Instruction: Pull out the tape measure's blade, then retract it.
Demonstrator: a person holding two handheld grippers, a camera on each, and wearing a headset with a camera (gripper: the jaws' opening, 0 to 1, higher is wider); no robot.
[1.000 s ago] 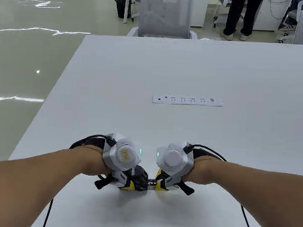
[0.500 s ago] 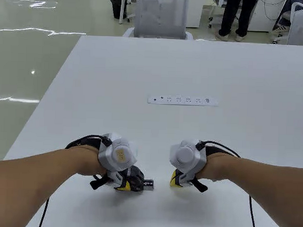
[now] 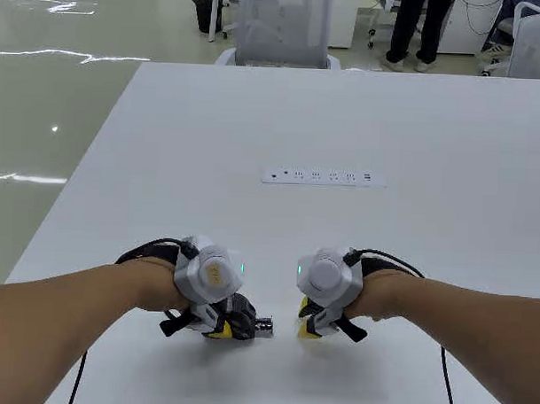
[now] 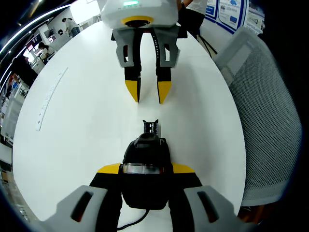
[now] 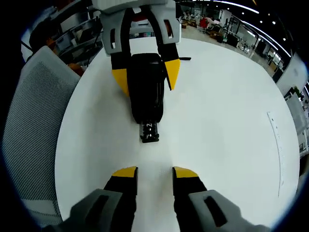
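A black tape measure (image 3: 240, 322) is held just above the white table (image 3: 344, 116) near its front edge, and my left gripper (image 3: 223, 328) is shut on its body. In the left gripper view the yellow-tipped jaws clamp the tape measure (image 4: 146, 164) from both sides, and the short metal blade tip (image 4: 151, 127) pokes out ahead. My right gripper (image 3: 305, 328) faces it from the right, open, a small gap away from the tip. In the right gripper view my right gripper (image 5: 155, 173) holds nothing, with the blade tip (image 5: 149, 131) and tape measure (image 5: 147, 92) in front.
A white power strip (image 3: 323, 177) lies flat at the table's middle. A grey mesh chair (image 3: 282, 25) stands at the far end, with people standing behind it. Another mesh chair (image 4: 260, 121) is beside the table's near edge.
A second ago my right gripper was up against the blade tip; it has since drawn back to the right and stands apart. The left gripper has kept hold of the tape measure.
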